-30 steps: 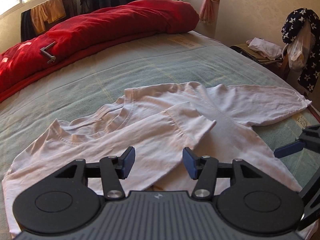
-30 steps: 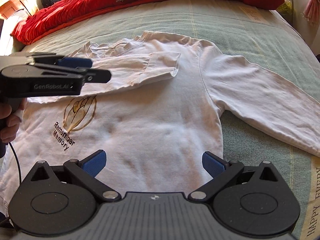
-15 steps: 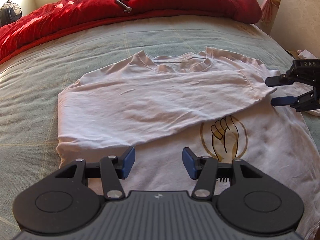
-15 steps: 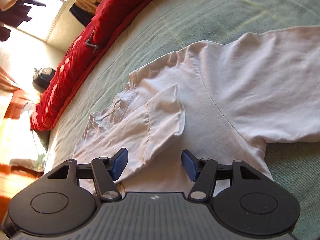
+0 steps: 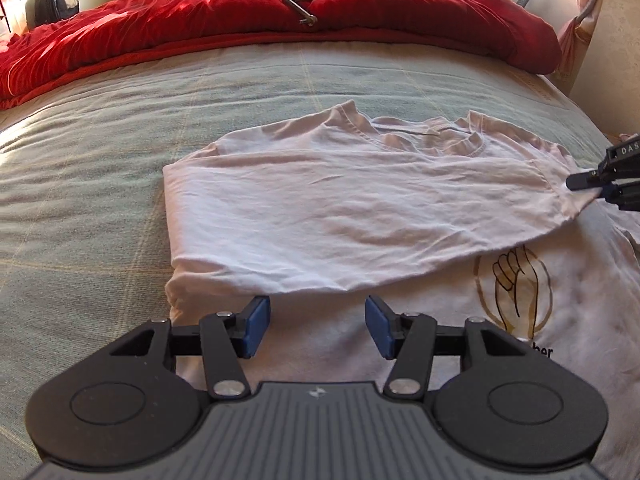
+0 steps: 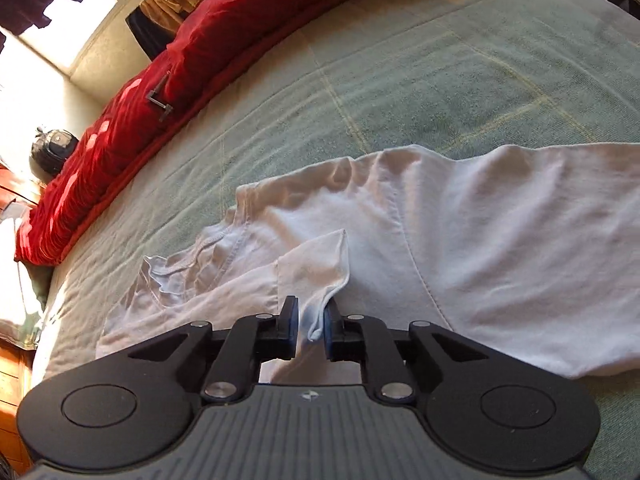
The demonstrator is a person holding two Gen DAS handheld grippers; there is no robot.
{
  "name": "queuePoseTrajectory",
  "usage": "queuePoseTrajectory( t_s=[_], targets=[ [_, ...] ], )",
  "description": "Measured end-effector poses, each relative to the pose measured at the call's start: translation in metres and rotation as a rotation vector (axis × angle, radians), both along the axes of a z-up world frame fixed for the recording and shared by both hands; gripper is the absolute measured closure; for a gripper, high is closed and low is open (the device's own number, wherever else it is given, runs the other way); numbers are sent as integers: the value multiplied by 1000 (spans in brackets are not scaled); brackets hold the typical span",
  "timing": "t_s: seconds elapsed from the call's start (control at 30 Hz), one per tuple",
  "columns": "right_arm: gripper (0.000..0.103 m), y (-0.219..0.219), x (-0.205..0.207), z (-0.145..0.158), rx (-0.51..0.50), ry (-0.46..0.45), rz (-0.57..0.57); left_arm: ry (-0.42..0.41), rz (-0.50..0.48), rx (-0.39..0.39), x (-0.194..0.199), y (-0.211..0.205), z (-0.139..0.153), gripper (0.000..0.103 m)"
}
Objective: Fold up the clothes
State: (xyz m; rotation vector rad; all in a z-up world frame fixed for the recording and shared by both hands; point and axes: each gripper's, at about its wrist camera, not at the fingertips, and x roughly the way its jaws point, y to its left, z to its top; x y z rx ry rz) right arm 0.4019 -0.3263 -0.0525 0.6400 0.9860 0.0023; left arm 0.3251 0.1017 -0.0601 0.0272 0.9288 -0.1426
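A white long-sleeved shirt point(image 5: 360, 208) lies flat on the bed with one sleeve folded across its chest, above a gold hand print point(image 5: 516, 284). My left gripper point(image 5: 316, 326) hovers over the shirt's body just below the folded sleeve, open, with nothing between its blue pads. My right gripper point(image 6: 312, 324) is closing on the folded sleeve's cuff point(image 6: 316, 272), whose corner stands pinched between the pads. In the left wrist view the right gripper point(image 5: 592, 186) shows at the right edge, gripping that cuff. The other sleeve point(image 6: 560, 184) stretches out to the right.
A green blanket point(image 5: 80, 180) covers the bed. A rolled red duvet point(image 5: 200, 20) with a metal bracket point(image 5: 300, 8) on it lines the far edge. A dark backpack point(image 5: 52, 0) stands in the far corner.
The right gripper came in over the folded sleeve and its jaws narrowed from wide open onto the cuff. The left gripper swung across to the shirt's body and kept its gap.
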Motion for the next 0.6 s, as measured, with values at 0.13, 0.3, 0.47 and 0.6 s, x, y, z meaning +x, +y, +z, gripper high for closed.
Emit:
queuePoseTrajectory(
  t_s=[0.13, 0.3, 0.47, 0.6],
  targets=[
    [74, 13, -16, 6, -53, 14, 40, -25, 66, 31, 0, 17, -7, 49],
    [70, 35, -23, 18, -93, 19, 97, -43, 119, 32, -15, 37, -5, 52],
    [60, 59, -21, 33, -131, -1, 157, -119, 40, 181, -22, 43, 0, 67],
    [58, 75, -16, 39, -120, -11, 194, -143, -88, 229, -13, 46, -6, 67]
  ],
)
